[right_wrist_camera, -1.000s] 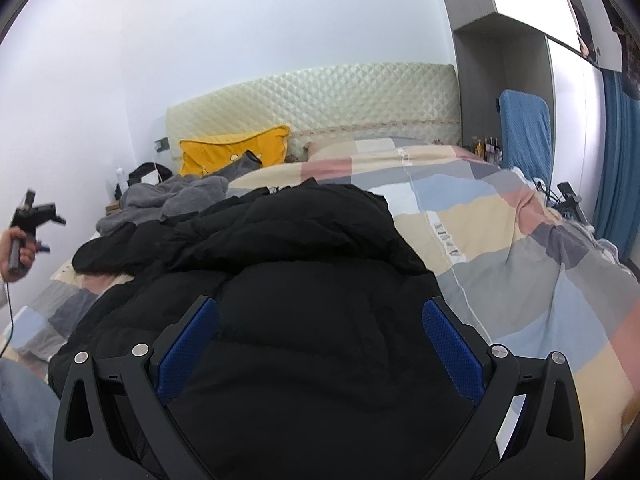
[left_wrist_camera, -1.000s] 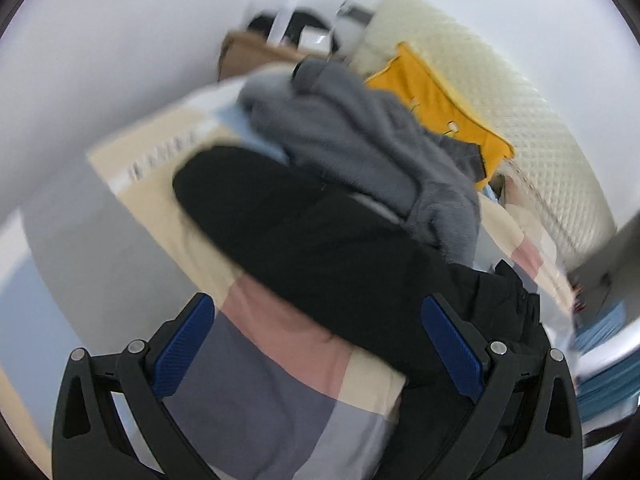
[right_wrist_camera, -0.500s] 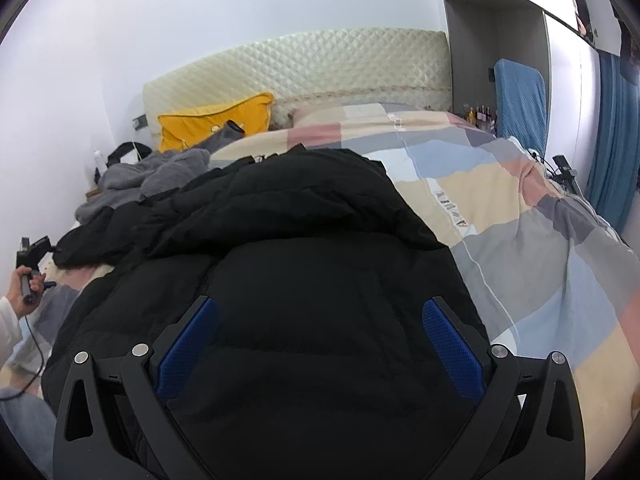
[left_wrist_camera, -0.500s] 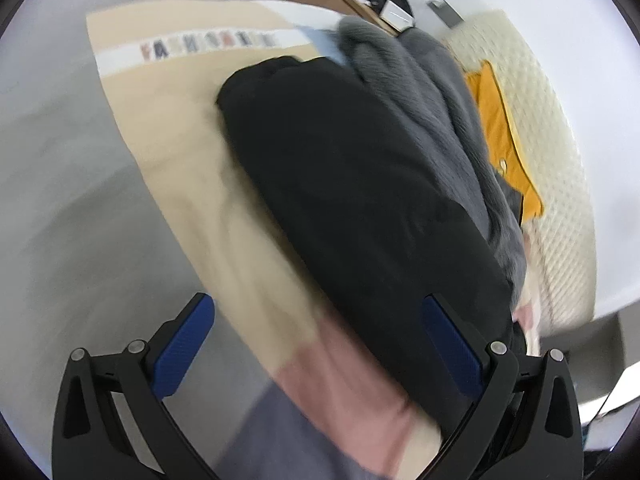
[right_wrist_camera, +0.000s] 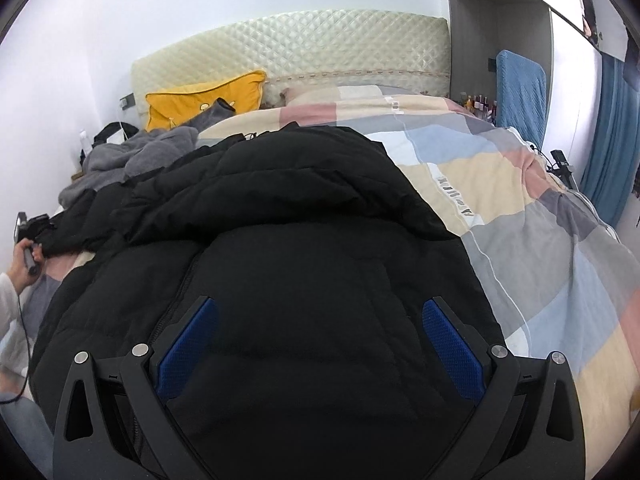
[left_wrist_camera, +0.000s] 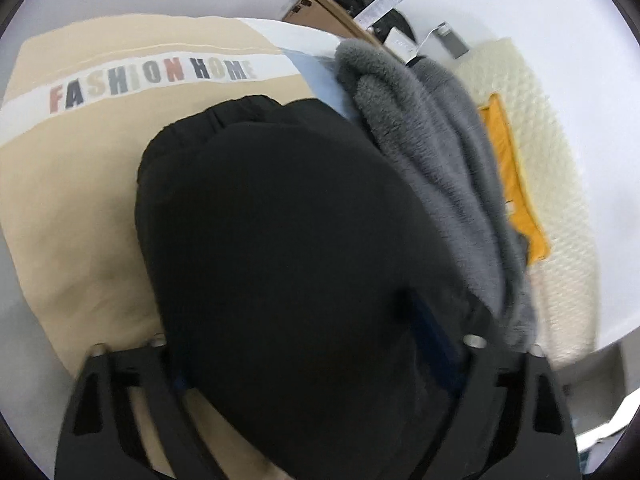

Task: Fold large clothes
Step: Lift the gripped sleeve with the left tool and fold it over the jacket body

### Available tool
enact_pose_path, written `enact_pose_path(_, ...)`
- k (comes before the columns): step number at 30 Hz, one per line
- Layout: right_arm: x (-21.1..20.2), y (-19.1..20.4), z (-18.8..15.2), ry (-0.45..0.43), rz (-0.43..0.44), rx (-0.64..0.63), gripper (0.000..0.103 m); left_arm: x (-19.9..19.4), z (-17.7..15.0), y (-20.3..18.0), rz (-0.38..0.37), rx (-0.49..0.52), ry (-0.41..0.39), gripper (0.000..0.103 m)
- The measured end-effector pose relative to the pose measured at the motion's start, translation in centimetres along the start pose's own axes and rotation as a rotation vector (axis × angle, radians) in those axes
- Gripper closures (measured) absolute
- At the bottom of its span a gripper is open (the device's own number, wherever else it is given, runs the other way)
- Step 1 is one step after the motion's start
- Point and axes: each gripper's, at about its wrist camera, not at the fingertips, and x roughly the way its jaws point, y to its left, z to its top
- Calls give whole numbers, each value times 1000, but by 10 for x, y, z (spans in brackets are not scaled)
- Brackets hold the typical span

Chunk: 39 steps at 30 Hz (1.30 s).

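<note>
Patchwork quilt [right_wrist_camera: 540, 240] under black jacket [right_wrist_camera: 304, 248] — quilted headboard [right_wrist_camera: 296, 48] behind.

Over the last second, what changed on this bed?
The left gripper dropped onto the black puffer jacket's sleeve; its jaws have just been closing, with the sleeve bulging between them, though whether the pads press it yet is unclear. The right gripper edged forward over the jacket's body, jaws wide open. The grey fleece, yellow pillow and patchwork duvet stayed put.
</note>
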Motion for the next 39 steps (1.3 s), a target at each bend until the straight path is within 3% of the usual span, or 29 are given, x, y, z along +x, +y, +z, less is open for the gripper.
enact_pose_path(5,-2,1,2,-2,-7,-12,0,-14,-8,-19,76,25,-33,82)
enact_pose_path(8,-9,-1,2,-18,-3,-18,0,-34,-9,-29,107,21,-54,97)
enact_pose_path(13,-24,-1,2,-55,13,-46,0,-76,1,-53,168,42,-89,98)
enact_pose_path(19,-31,-8,5,-55,67,-18,0,-135,-1,-99,142,114,-153,99)
enact_pose_path(25,-45,-9,7,-96,76,-68,0,-184,-15,-162,118,217,-197,99)
enact_pose_path(32,-59,-14,15,-145,129,-92,0,-246,-42,-254,100,371,-260,99)
enact_pose_path(39,-75,-42,25,-219,148,-89,0,-293,-104,-348,58,568,-298,99)
